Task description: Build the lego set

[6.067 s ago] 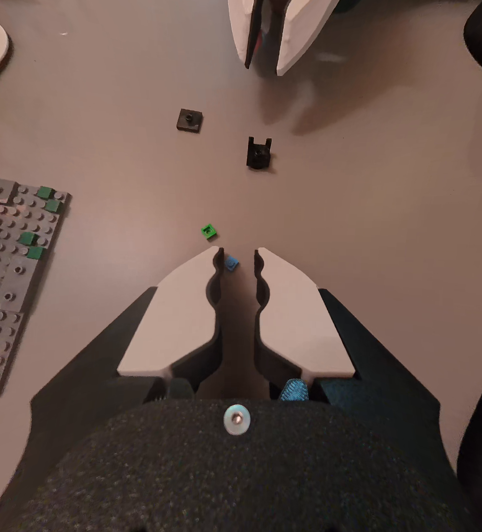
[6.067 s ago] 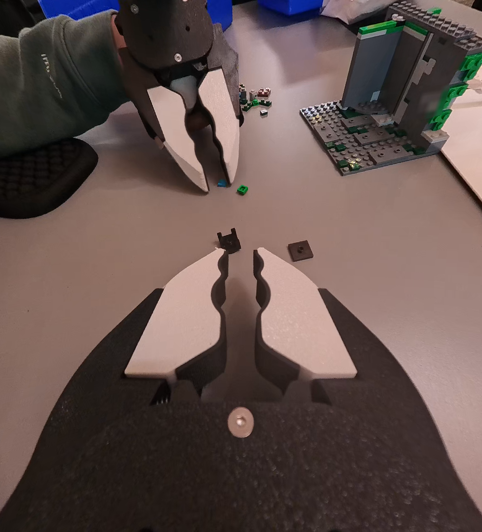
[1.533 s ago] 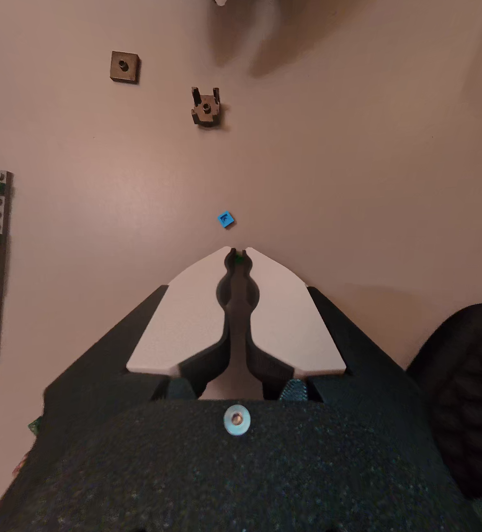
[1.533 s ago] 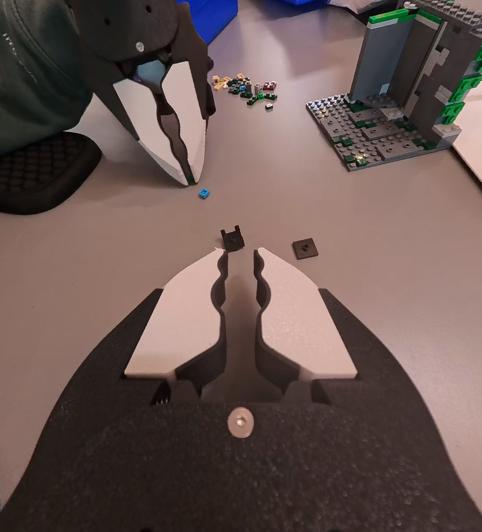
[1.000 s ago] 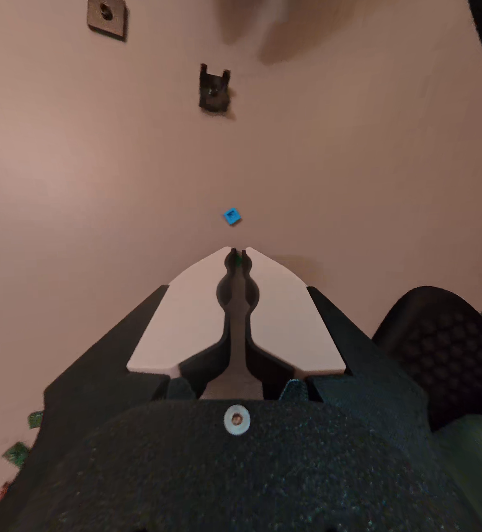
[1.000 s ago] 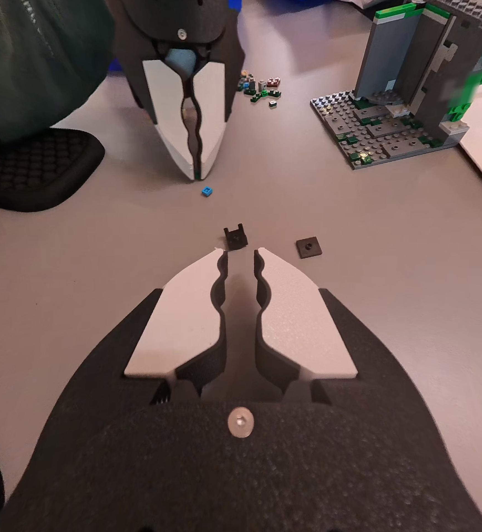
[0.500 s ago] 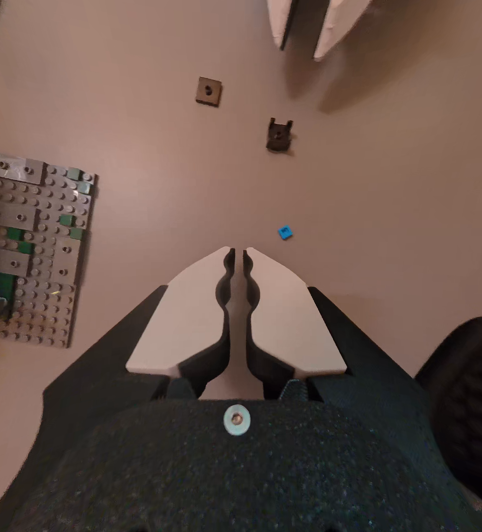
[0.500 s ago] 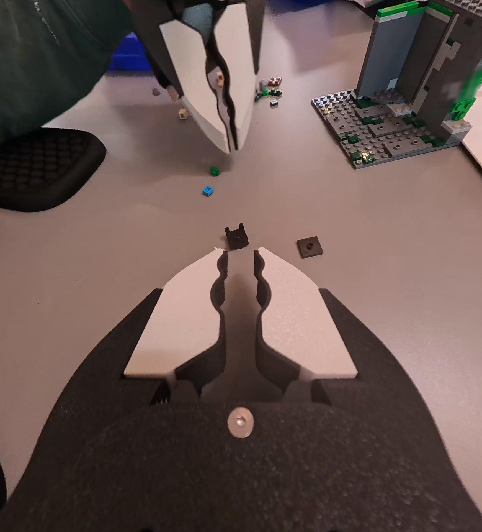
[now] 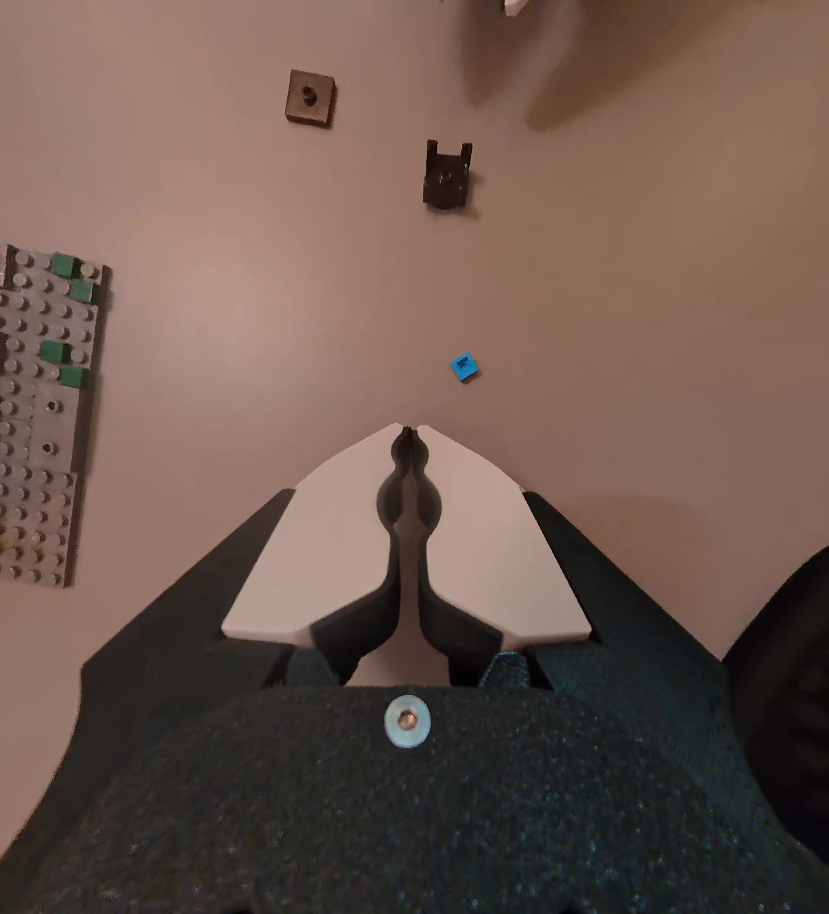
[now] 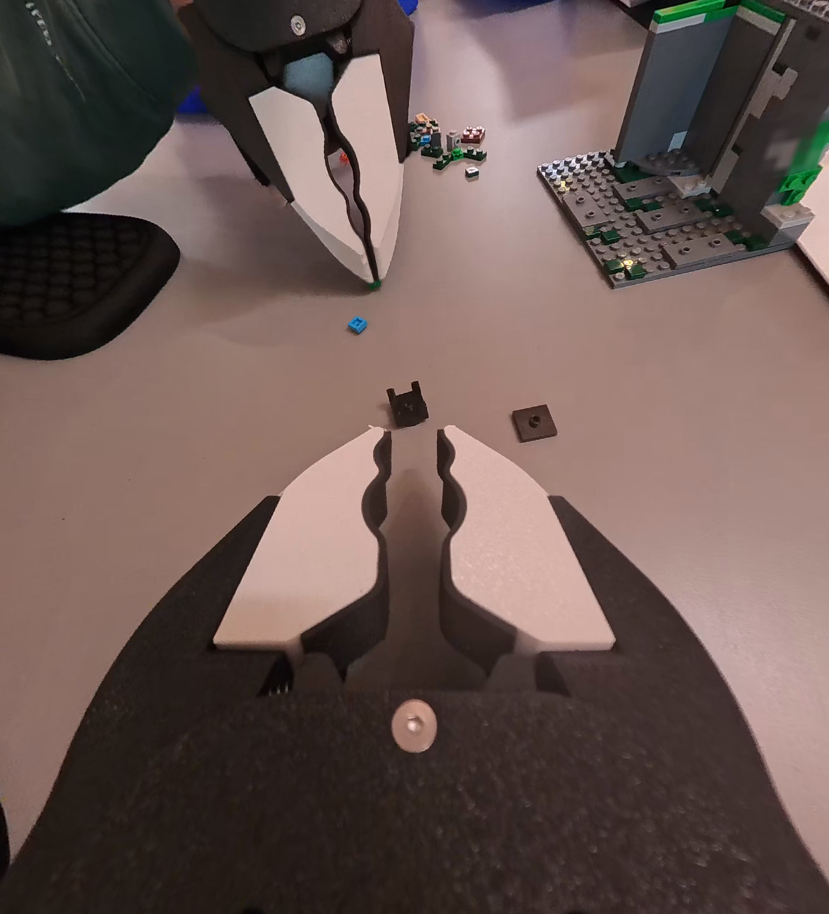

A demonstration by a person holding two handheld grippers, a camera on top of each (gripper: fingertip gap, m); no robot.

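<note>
Tabletop scene, mid-build: my left gripper [image 10: 374,279] pinches a tiny green lego stud piece [image 10: 375,284] at its very fingertips, held just above the grey table [image 10: 600,445]; my right gripper [image 10: 413,434] hangs released, jaws apart, with nothing between them. Just beyond its tips lies a small black lego clip piece [image 10: 408,407], and to the right of that a flat black square lego tile with a centre hole [image 10: 534,423]. A small blue square lego plate [image 10: 357,324] lies farther off, near the left gripper's tips. The half-built grey lego model with green trim [image 10: 729,163] stands far right on its studded grey base.

The risk, as I judge it, is the green piece: it is caught by so thin an edge that a slight twist or easing of grip could flick it onto the table, and it would be hard to pick up again.

Only the right wrist view shows that green piece, the model's tall walls and the loose pile of small mixed lego bits [image 10: 447,143] at the far side. The left wrist view shows my closed tips from behind, with no green visible, and the studded grey base [image 9: 21,420] from above at the left.
</note>
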